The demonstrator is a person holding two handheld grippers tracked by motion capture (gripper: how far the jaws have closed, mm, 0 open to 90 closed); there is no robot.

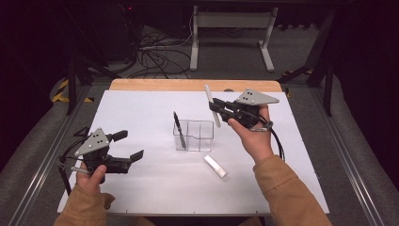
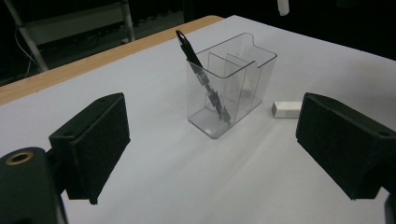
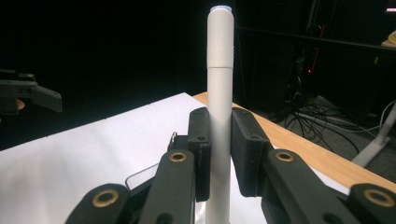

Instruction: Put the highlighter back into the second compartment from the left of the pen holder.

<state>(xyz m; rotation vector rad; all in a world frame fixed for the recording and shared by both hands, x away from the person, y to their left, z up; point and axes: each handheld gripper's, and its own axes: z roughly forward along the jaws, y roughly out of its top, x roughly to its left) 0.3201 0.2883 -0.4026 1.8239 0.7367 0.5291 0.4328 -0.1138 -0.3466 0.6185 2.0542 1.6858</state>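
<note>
The right gripper is clamped on a white pen; the left gripper gapes toward a clear organizer.

The white pen's lower end (below the pads) is cut off by the right gripper view's edge.

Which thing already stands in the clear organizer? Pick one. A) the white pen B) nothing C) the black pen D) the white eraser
C: the black pen leans in a compartment of the clear organizer, while the white pen is clamped in the right gripper and the white eraser lies on the table.
</note>
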